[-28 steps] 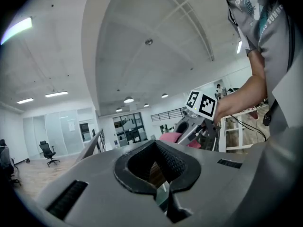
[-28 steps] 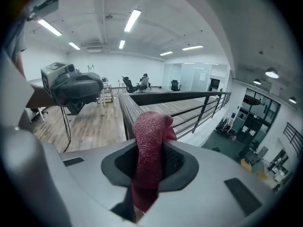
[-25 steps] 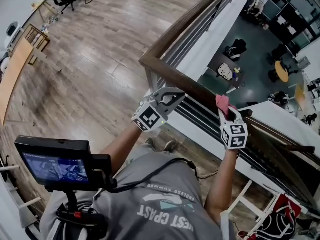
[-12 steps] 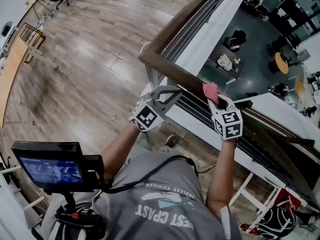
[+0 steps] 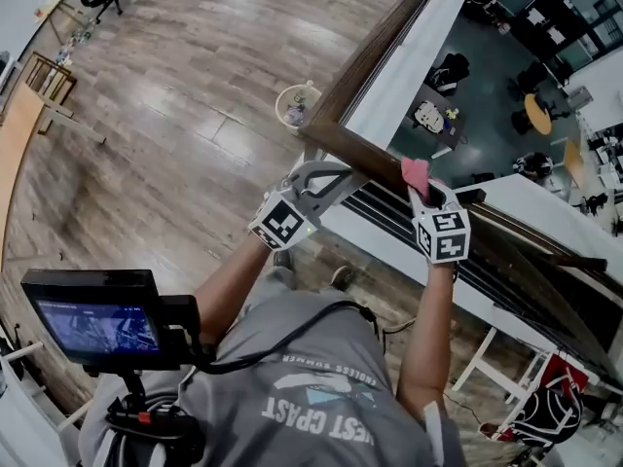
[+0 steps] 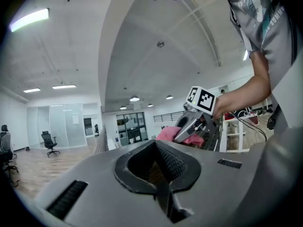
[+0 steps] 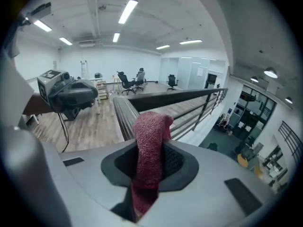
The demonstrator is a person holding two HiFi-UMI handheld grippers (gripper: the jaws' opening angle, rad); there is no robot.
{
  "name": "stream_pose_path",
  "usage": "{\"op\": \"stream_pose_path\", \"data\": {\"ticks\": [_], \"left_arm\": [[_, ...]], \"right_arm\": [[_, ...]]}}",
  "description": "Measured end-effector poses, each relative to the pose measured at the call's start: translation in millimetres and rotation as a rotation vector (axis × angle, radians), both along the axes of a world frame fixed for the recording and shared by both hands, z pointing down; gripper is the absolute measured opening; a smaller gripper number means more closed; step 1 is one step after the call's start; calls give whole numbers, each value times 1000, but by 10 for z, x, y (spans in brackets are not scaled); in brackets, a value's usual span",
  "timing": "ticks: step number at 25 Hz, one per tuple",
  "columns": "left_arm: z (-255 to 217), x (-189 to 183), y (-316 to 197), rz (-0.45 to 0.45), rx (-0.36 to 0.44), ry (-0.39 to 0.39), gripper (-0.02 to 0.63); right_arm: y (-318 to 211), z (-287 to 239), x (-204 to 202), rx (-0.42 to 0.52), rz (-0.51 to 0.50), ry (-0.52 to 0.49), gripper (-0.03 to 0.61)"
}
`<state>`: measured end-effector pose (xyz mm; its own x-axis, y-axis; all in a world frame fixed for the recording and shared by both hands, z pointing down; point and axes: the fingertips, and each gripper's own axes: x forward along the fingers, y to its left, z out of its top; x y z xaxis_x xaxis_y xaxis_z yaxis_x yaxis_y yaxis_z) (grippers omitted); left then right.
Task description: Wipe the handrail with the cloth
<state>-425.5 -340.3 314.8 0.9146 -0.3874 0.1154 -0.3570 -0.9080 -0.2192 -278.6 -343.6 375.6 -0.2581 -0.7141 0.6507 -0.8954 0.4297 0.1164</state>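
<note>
A brown wooden handrail (image 5: 375, 52) comes down from the top to a corner (image 5: 313, 132), then runs right (image 5: 526, 246). My right gripper (image 5: 425, 191) is shut on a pink cloth (image 5: 416, 173), which lies against the top of the rail a little right of the corner. In the right gripper view the cloth (image 7: 150, 141) hangs folded between the jaws. My left gripper (image 5: 350, 171) sits shut at the rail just right of the corner, with nothing between its jaws (image 6: 155, 148). The left gripper view shows the right gripper (image 6: 193, 126) and cloth (image 6: 165, 133) close ahead.
A round bin (image 5: 297, 103) stands on the wood floor by the rail's corner. Beyond the rail is a drop to a lower floor with desks (image 5: 458, 76). Metal bars run under the rail (image 5: 389, 217). A small monitor (image 5: 97, 324) sits at lower left, a red bag (image 5: 550, 407) at lower right.
Both grippers have slid along the rail toward the corner, carrying the cloth with them. The head view has shifted, bringing the bin into sight.
</note>
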Motion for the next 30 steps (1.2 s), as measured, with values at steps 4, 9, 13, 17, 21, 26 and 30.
{"op": "stream_pose_path", "data": {"ticks": [4, 9, 13, 17, 21, 26, 30], "left_arm": [[95, -43, 2, 44, 0, -18, 3], [142, -473, -303, 42, -10, -41, 3], [170, -719, -543, 14, -16, -34, 3], [221, -845, -651, 4, -21, -12, 3], [267, -736, -556, 30, -32, -2, 3], [237, -613, -528, 70, -27, -14, 3], [230, -618, -568, 64, -23, -22, 3]], "right_arm": [[-433, 45, -886, -2, -144, 52, 72], [-984, -11, -1831, -2, -278, 88, 72], [-950, 28, -1613, 14, -230, 75, 72], [-699, 78, -881, 25, -20, 60, 72], [-638, 118, -889, 13, 4, 85, 72], [-936, 68, -1764, 49, -176, 119, 72], [-911, 17, -1837, 87, -222, 125, 72]]}}
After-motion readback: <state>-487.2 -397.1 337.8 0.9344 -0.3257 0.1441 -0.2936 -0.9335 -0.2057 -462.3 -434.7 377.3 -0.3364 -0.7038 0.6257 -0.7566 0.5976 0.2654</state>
